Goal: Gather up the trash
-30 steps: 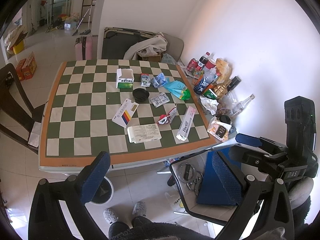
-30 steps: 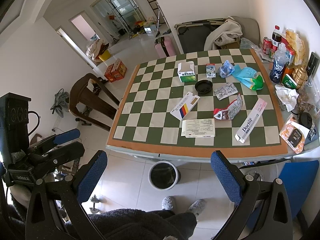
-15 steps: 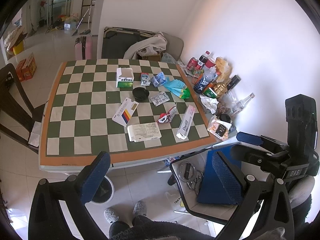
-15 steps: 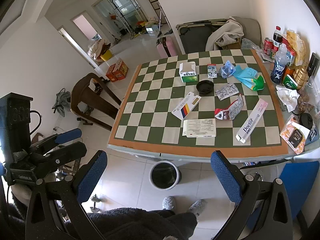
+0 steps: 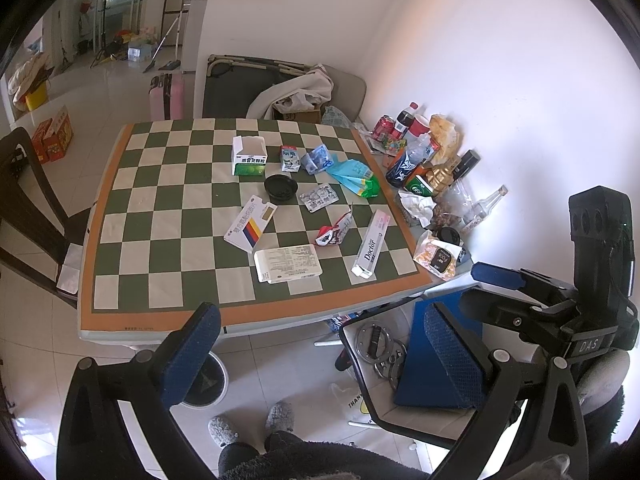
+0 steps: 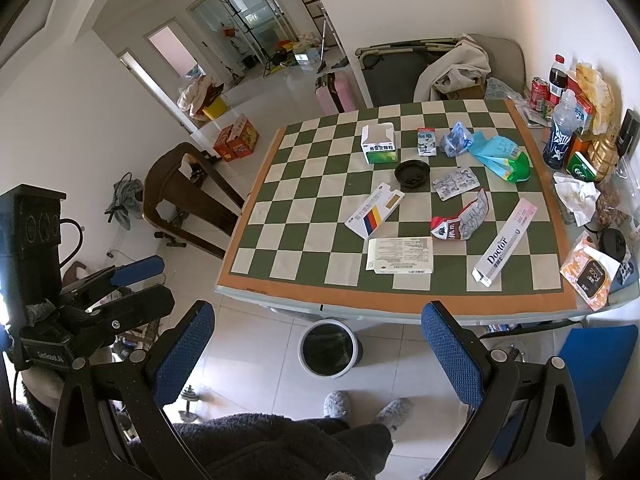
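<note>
Trash lies on a green-and-cream chequered table (image 5: pixel 168 304) (image 6: pixel 280 284): a flat white box (image 5: pixel 287 263) (image 6: pixel 400 255), a long "Doctor" box (image 5: pixel 370 249) (image 6: pixel 503 246), a red crumpled wrapper (image 5: pixel 334 232) (image 6: pixel 460 225), a striped box (image 5: pixel 250 227) (image 6: pixel 374 216), blister packs (image 5: pixel 319 197), a green open box (image 5: pixel 249 156) and a black lid (image 5: pixel 281 187). A round bin (image 6: pixel 329 347) (image 5: pixel 202 384) stands on the floor under the table's near edge. My left gripper (image 5: pixel 320 348) and my right gripper (image 6: pixel 318 350) are both open, empty, held short of the table.
Bottles, cans and snack bags (image 5: pixel 420 160) crowd the table's right side by the wall. A dark wooden chair (image 6: pixel 188 196) stands left of the table. A blue-seated chair (image 5: pixel 424 364) is at the right front. My slippered feet (image 6: pixel 364 404) are on the tiled floor.
Both grippers have drifted slightly; the table sits a touch further right in the right wrist view. Nothing was picked up or moved.
</note>
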Action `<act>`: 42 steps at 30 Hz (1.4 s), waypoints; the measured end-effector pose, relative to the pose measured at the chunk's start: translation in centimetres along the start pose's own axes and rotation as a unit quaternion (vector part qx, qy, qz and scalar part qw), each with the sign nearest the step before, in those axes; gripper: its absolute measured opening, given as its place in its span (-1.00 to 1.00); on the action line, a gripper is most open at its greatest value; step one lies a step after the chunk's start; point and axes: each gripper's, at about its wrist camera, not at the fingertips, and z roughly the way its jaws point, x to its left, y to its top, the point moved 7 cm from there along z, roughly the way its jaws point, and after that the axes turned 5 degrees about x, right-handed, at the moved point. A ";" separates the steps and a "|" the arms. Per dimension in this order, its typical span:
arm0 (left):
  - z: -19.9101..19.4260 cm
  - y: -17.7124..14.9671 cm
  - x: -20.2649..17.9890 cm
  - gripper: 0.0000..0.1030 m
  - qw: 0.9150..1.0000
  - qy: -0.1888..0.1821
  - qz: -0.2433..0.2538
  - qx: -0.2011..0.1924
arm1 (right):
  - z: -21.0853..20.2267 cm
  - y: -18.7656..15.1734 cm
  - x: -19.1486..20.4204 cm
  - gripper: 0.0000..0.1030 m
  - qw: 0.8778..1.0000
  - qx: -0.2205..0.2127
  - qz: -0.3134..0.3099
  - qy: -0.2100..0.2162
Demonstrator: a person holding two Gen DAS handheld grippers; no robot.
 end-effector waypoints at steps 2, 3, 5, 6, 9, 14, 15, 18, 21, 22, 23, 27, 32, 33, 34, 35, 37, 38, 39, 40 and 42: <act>0.1 -0.1 -0.1 1.00 1.000 0.000 0.001 0.001 | 0.0 0.0 0.1 1.00 1.000 0.000 0.000 0.000; 0.1 -0.1 -0.1 1.00 1.000 0.000 0.001 0.001 | 0.0 0.0 0.1 1.00 1.000 0.000 0.000 0.001; 0.0 -0.1 -0.1 1.00 1.000 0.000 0.001 0.001 | 0.1 0.0 0.1 1.00 1.000 0.000 0.000 0.001; 0.0 -0.1 -0.2 1.00 1.000 -0.001 0.001 0.001 | 0.0 0.0 0.0 1.00 1.000 0.000 0.000 0.000; 0.1 -0.1 -0.1 1.00 1.000 0.000 0.002 0.001 | 0.0 0.0 0.0 1.00 1.000 0.000 0.000 0.001; 0.5 -0.3 -0.5 1.00 1.000 -0.001 0.003 0.001 | 0.0 0.0 0.0 1.00 1.000 -0.001 0.000 0.001; 0.5 -0.3 -0.5 1.00 1.000 -0.002 0.002 0.001 | 0.0 0.0 0.1 1.00 1.000 -0.001 0.000 0.001; 0.5 -0.3 -0.5 1.00 1.000 -0.001 0.002 0.001 | 0.0 0.0 0.1 1.00 1.000 0.000 0.001 0.001; 0.5 -0.3 -0.5 1.00 1.000 0.003 0.001 0.001 | 0.0 -0.1 0.1 1.00 1.000 -0.001 0.004 0.003; 0.5 -0.3 -0.3 1.00 1.000 0.016 0.001 -0.002 | 0.0 -0.2 0.5 1.00 1.000 -0.001 0.004 0.003; 0.5 -0.2 -0.1 1.00 0.999 0.042 0.004 -0.007 | 0.0 -0.2 0.6 1.00 1.000 -0.002 0.007 0.002; 2.8 1.2 1.8 1.00 0.981 0.186 0.032 -0.033 | 0.4 -0.1 -0.8 1.00 0.997 -0.017 0.063 -0.040; 8.7 1.7 5.3 1.00 0.974 0.226 0.029 0.008 | 2.4 -1.0 -5.2 1.00 0.980 -0.023 0.172 -0.099; 9.8 2.0 6.3 1.00 0.973 0.227 0.028 0.017 | 3.2 -1.4 -6.6 1.00 0.974 -0.022 0.198 -0.106; 11.0 2.2 6.9 1.00 0.972 0.231 0.029 0.025 | 3.7 -1.6 -7.3 1.00 0.971 -0.023 0.210 -0.108; 13.0 2.6 7.5 1.00 0.970 0.236 0.028 0.041 | 4.4 -1.8 -8.3 1.00 0.967 -0.023 0.228 -0.113; 14.6 3.1 8.6 1.00 0.969 0.239 0.024 0.061 | 5.8 -1.9 -10.9 1.00 0.956 -0.023 0.263 -0.130; 16.7 3.7 8.9 1.00 0.968 0.237 0.022 0.079 | 6.7 -1.9 -12.1 1.00 0.951 -0.020 0.278 -0.137; 17.9 4.3 9.5 1.00 0.967 0.236 0.022 0.089 | 7.9 -1.7 -13.6 1.00 0.945 -0.015 0.293 -0.144; 19.0 5.1 10.2 1.00 0.966 0.237 0.024 0.098 | 9.0 -1.5 -14.8 1.00 0.941 -0.009 0.304 -0.148; 22.2 6.5 10.8 1.00 0.962 0.244 0.030 0.119 | 11.8 -0.8 -18.6 1.00 0.930 0.008 0.329 -0.161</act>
